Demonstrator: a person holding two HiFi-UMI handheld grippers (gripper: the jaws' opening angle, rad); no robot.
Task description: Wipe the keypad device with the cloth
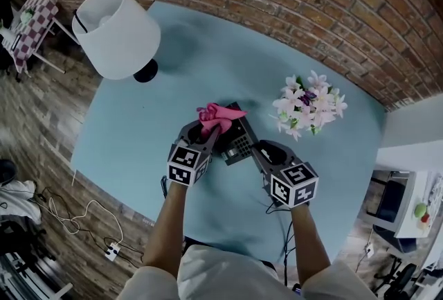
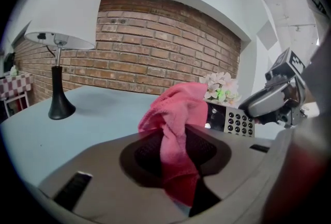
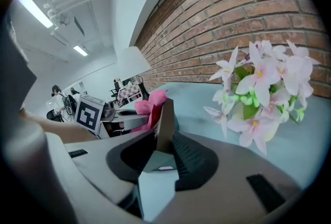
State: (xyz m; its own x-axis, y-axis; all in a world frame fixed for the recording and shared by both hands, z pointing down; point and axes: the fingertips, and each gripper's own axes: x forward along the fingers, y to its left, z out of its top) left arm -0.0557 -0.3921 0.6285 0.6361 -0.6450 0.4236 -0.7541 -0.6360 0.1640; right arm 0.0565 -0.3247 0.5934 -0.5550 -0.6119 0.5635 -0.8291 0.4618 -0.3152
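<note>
Just left of the flowers [image 1: 309, 106], the keypad device [image 1: 239, 141] is clamped by the right gripper [image 1: 257, 150]; the cloth [image 1: 216, 115] is pinched by the left gripper [image 1: 210, 131]; light strokes across the keys are advised, with the device braced.

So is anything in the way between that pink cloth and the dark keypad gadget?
Nothing visible. The crumpled pink cloth in the left gripper sits right at the dark keypad device, which the right gripper grips from the other side.
</note>
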